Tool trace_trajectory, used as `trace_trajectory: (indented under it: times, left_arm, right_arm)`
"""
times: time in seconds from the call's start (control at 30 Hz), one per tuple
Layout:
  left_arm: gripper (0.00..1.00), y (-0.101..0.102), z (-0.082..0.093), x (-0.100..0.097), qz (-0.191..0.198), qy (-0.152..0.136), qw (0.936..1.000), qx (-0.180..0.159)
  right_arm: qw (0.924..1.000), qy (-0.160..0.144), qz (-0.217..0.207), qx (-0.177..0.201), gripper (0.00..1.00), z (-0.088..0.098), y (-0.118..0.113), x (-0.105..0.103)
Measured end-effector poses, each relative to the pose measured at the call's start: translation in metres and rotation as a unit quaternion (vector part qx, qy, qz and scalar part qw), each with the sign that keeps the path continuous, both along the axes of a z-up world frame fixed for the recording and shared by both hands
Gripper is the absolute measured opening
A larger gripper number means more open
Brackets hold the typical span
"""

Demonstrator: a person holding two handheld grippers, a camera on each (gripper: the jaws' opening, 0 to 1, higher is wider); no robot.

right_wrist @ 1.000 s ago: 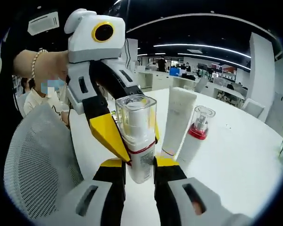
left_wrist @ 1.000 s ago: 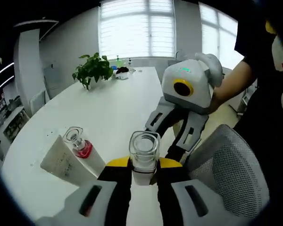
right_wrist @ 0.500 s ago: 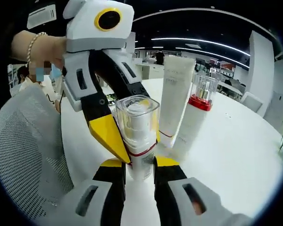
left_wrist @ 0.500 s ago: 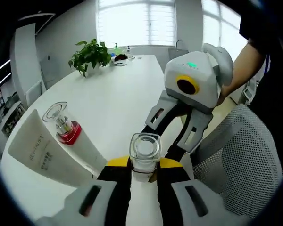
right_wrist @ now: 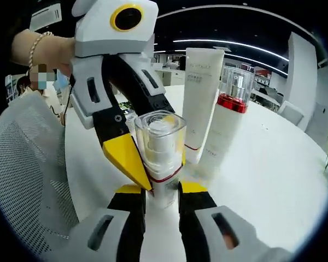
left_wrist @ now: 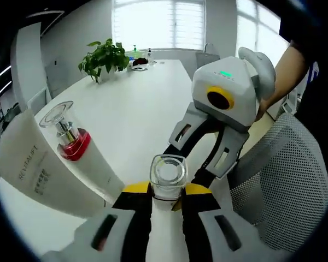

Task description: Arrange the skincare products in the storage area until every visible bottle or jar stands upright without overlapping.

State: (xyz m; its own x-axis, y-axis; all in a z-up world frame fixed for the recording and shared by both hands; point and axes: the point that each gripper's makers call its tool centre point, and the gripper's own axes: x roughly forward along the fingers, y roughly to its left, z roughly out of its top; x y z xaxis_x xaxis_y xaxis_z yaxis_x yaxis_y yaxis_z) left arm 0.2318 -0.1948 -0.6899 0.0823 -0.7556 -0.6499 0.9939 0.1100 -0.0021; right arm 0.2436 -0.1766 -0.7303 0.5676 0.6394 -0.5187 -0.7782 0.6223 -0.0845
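A small bottle with a clear square cap [left_wrist: 168, 176] and a red band [right_wrist: 163, 177] is upright between both grippers. My left gripper [left_wrist: 168, 190] is shut on its lower body. My right gripper [right_wrist: 161, 191] is shut on it too, from the opposite side. In the left gripper view the right gripper [left_wrist: 184, 164] reaches in from the right. In the right gripper view the left gripper [right_wrist: 153, 158] comes down from the upper left. A white tube [right_wrist: 200, 93] and a white pump bottle with a red collar [right_wrist: 229, 106] stand upright close beside the held bottle; the tube [left_wrist: 35, 174] and pump bottle [left_wrist: 71, 139] also show at the left.
The white table [left_wrist: 136, 109] stretches away to a potted plant [left_wrist: 105, 57] and small items [left_wrist: 139, 61] by the window. A grey mesh chair [left_wrist: 279, 185] stands at the table's near edge [right_wrist: 27, 164]. A person's arm [left_wrist: 281, 76] holds the right gripper.
Both grippers, still shut on the clear-capped bottle, have carried it closer to the tube and the red-collared bottle, which now loom larger. The grip has not changed.
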Motion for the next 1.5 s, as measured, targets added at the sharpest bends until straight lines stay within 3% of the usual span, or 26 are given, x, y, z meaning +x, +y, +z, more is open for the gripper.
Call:
trace_trajectory:
  times: [0.53,1.17,1.5]
  left_arm:
    - [0.16,-0.001,-0.002,0.015,0.018,0.016,0.9996,-0.015]
    - [0.14,-0.003,-0.009,0.048,0.050,0.020,0.9980,-0.034]
    - [0.18,0.002,-0.010,0.053,0.066,0.014,0.9973,-0.027]
  right_arm:
    - [0.9999,0.014,0.003,0.008,0.22,0.001,-0.002,0.012]
    - [0.9998,0.014,0.014,0.006,0.23,0.000,-0.008,0.041]
    - [0.9997,0.016,0.019,0.000,0.23,-0.003,-0.010,0.046]
